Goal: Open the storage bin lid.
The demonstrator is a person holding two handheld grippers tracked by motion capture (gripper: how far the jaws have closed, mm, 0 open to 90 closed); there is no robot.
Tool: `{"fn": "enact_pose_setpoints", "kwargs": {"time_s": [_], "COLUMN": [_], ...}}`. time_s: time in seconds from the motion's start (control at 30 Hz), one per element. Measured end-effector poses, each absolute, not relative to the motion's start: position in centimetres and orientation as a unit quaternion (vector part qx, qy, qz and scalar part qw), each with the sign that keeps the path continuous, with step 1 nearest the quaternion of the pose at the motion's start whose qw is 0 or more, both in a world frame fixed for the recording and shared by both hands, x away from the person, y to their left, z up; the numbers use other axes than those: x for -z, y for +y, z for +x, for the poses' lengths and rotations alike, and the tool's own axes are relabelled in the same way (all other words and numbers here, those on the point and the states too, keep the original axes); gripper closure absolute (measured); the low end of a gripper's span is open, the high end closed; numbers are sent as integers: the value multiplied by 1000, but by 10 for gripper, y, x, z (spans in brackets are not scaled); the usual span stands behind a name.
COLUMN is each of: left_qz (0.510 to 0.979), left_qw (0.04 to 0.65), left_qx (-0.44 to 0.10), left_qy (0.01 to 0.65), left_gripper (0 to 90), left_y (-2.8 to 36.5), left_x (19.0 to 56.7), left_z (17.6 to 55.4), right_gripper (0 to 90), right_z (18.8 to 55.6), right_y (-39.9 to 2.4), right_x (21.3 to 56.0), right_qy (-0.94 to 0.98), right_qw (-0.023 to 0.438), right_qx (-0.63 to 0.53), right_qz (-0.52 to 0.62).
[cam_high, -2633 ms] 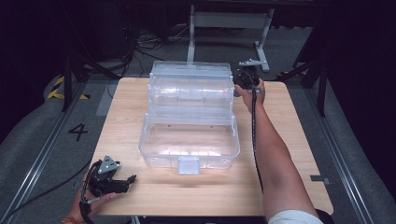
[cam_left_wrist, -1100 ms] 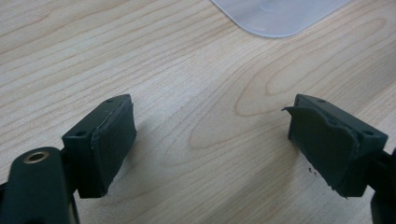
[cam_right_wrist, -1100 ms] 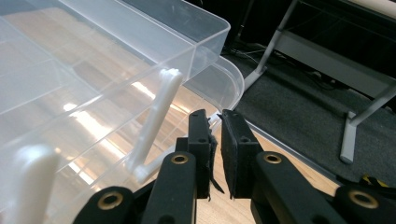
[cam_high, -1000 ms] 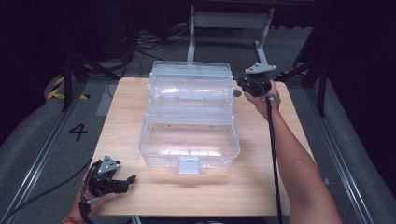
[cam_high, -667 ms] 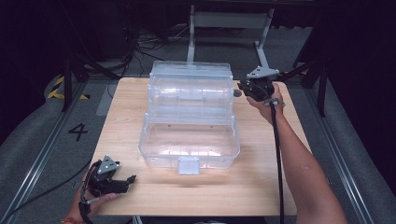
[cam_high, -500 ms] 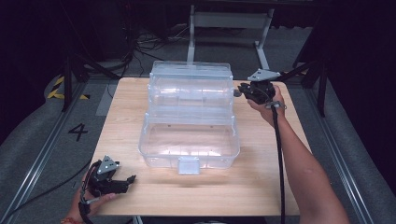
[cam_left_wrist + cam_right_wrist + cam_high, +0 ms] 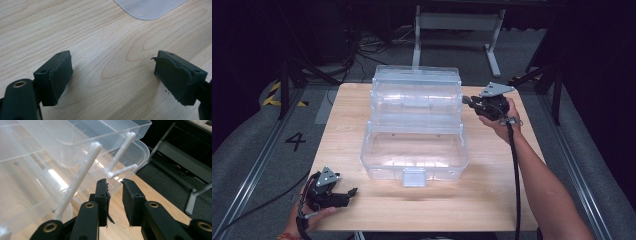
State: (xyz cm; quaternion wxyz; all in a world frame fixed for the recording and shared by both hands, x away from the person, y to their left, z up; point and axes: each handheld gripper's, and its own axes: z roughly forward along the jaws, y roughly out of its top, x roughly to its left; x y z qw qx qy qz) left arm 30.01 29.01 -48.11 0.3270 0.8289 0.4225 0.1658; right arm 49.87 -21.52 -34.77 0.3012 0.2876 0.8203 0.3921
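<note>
Now my right hand-held gripper sits just beside the right end of the clear plastic box, which stands with its tiers spread open in the middle of the counter. Its jaws have just been opening to a narrow gap, nothing between them. My left hand-held gripper rests wide open near the counter's front left corner.

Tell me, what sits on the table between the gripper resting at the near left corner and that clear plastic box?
Nothing: in the high view only bare wooden table separates the left gripper from the clear box.
</note>
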Motion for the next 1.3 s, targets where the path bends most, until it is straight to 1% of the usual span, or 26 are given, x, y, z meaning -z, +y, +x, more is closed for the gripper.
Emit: {"fn": "enact_pose_setpoints", "kwargs": {"time_s": [0.17, 0.27, 0.37, 0.43, 0.53, 0.57, 0.73, 0.77, 0.97, 1.3], "left_qz": [829, 829, 829, 829, 829, 829, 829, 829, 829, 829], "left_qw": [327, 327, 327, 327, 326, 327, 327, 327, 327, 327], "left_qx": [-166, -166, -166, -166, -166, -166, -166, -166, -166, -166], "left_qy": [422, 422, 422, 422, 423, 422, 422, 422, 422, 422], "left_gripper": [155, 155, 155, 155, 155, 155, 155, 155, 155, 155], "left_y": [290, 290, 290, 290, 290, 290, 290, 290, 290, 290], "left_x": [481, 481, 481, 481, 481, 481, 481, 481, 481, 481], "left_z": [300, 300, 300, 300, 300, 300, 300, 300, 300, 300], "right_gripper": [672, 653, 604, 595, 528, 525, 508, 503, 496, 456], "right_z": [490, 487, 481, 478, 472, 471, 466, 464, 454, 433], "right_y": [-221, -222, -224, -226, -230, -232, -239, -243, -250, -258], "right_x": [351, 352, 355, 357, 362, 363, 371, 373, 380, 395], "right_qy": [821, 823, 825, 823, 826, 825, 829, 827, 827, 833], "right_qw": [292, 291, 283, 286, 281, 275, 277, 266, 266, 275], "right_qx": [-393, -392, -392, -394, -389, -394, -384, -389, -391, -379], "right_qz": [292, 291, 294, 292, 295, 299, 299, 307, 303, 294]}}
